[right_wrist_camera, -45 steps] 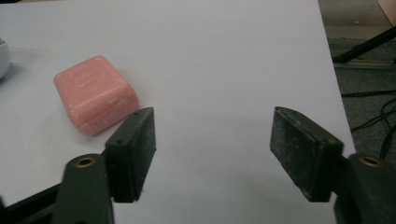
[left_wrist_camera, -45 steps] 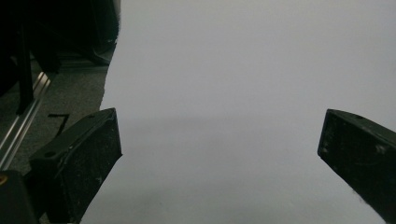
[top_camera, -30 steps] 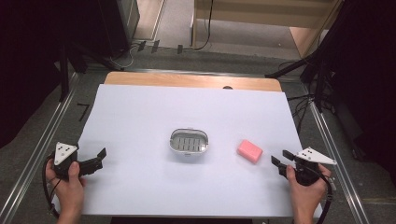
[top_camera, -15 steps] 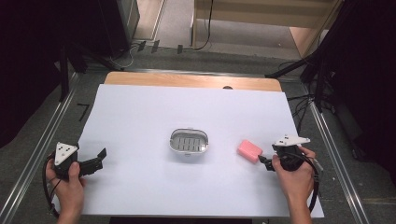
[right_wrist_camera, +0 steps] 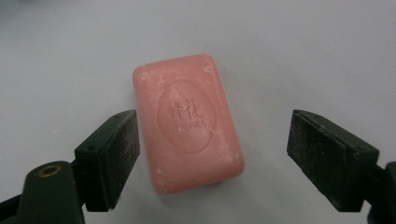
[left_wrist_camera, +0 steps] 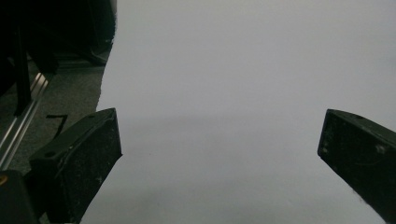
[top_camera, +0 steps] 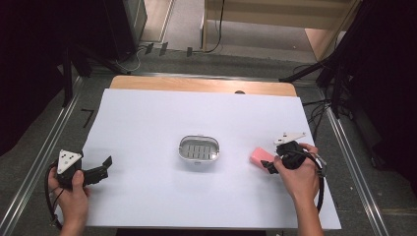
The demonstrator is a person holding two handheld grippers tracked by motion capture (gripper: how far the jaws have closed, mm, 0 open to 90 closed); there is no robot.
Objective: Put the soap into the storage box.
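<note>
My right gripper [top_camera: 268,164] sits at the near right of the white table [top_camera: 147,113], its tips right at the near edge of the pink rectangular bar of soap [top_camera: 260,156]. In the right gripper view I see the jaws standing apart, having just been opening, with the soap [right_wrist_camera: 187,122] lying flat on the table between and slightly ahead of them. The left finger [right_wrist_camera: 109,156] is just beside the soap's lower left corner, while the right finger [right_wrist_camera: 329,156] is well clear of its other long side. Neither pad presses on it, so I am holding nothing there.

That close view gives me what the high view cannot: the stamped oval emblem with lettering on the soap's top face, its rounded corners and pale scuffs. The high view gives me the layout instead: the soap lies to the right of the oval metal soap dish with a slotted floor [top_camera: 198,150], which stands near the middle of the table, well apart from both grippers.

My left gripper [top_camera: 101,169] rests at the near left corner. In the left gripper view its fingers [left_wrist_camera: 79,163] are spread wide over bare white surface, with nothing between them.
</note>
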